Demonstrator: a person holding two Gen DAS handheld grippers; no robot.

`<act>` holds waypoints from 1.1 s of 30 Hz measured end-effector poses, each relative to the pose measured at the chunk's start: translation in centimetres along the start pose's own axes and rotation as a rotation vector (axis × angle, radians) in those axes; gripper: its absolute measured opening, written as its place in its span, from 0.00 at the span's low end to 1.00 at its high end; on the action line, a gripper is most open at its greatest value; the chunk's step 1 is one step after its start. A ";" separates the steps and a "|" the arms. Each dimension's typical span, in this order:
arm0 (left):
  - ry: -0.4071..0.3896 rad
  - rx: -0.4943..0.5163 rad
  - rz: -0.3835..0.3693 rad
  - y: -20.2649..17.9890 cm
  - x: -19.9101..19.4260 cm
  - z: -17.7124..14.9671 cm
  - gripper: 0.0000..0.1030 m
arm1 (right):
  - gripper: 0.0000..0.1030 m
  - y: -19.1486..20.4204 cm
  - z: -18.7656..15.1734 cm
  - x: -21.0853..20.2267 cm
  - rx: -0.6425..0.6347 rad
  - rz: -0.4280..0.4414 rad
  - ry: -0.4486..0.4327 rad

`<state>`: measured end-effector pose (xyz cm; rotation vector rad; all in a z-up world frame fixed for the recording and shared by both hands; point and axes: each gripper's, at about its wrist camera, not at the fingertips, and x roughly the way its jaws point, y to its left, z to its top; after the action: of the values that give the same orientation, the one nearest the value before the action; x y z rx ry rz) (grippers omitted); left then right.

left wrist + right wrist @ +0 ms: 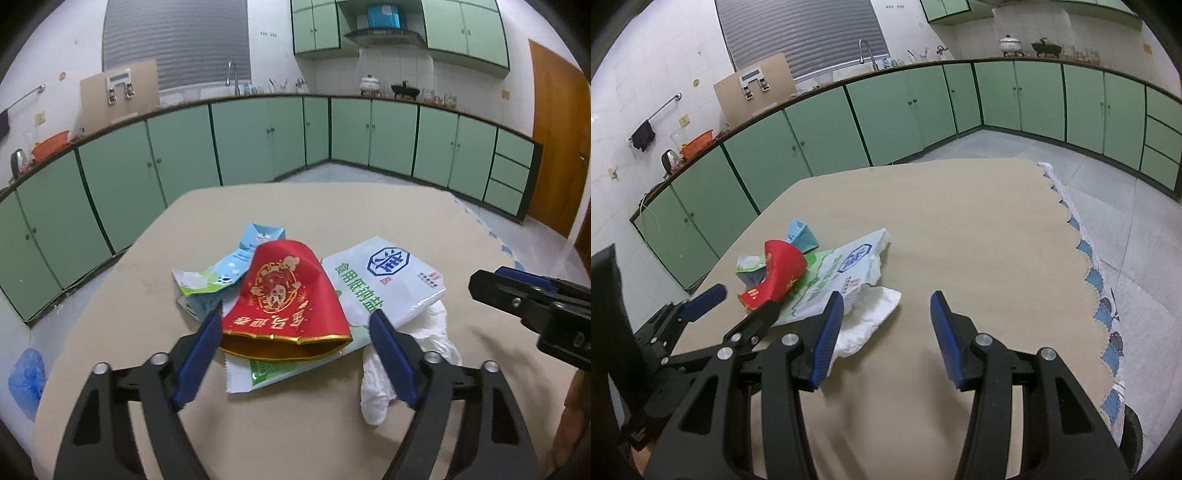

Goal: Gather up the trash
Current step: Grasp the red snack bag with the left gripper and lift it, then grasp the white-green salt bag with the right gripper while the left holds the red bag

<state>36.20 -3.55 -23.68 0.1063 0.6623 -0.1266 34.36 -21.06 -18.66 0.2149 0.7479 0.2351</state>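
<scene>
Left claw: I am holding it with its blue pads spread wide apart, gripping nothing; the red pouch's gold-lined mouth is lying right between the two tips.
Right claw: I am keeping it open and empty too; bare worktop is lying between its pads, and the trash is sitting off its left pad.
Red pouch: it is resting on top of the heap, dead ahead of my left claw, its open end facing me.
Salt bag: it is lying flat beneath the pouch, ahead and to the right of my left claw's right pad.
Blue-green wrapper: it is lying crumpled ahead of my left pad, partly tucked under the pouch.
White glove: it is touching my right claw's left pad, poking out from under the salt bag.
Worktop: beige cloth is carrying the whole heap.
Step, as I judge it: I am lining up to pinch the pouch.
Doing it well: I should be lowering the left tips over the pouch's rim and closing on both layers, without dragging the bag beneath.
Risk: the slick fabric may be slipping from a shallow grip.
</scene>
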 end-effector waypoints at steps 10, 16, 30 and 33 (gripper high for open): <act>-0.006 -0.006 -0.039 0.2 -0.5 -0.2 0.20 | 0.47 0.3 -0.1 0.2 -0.003 0.015 0.005; -0.068 -0.053 -0.054 2.1 -2.7 -0.5 0.16 | 0.47 1.4 0.0 0.4 -0.007 0.034 0.004; -0.138 -0.097 -0.026 5.7 -5.8 -0.1 0.15 | 0.47 2.8 0.9 3.1 0.040 0.040 0.020; -0.139 -0.098 -0.030 6.0 -5.9 -0.1 0.15 | 0.46 2.8 0.9 4.2 0.050 0.041 0.041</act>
<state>32.40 2.91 -19.76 -0.0063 0.5299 -0.1288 37.56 -17.32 -19.95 0.2734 0.7912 0.2608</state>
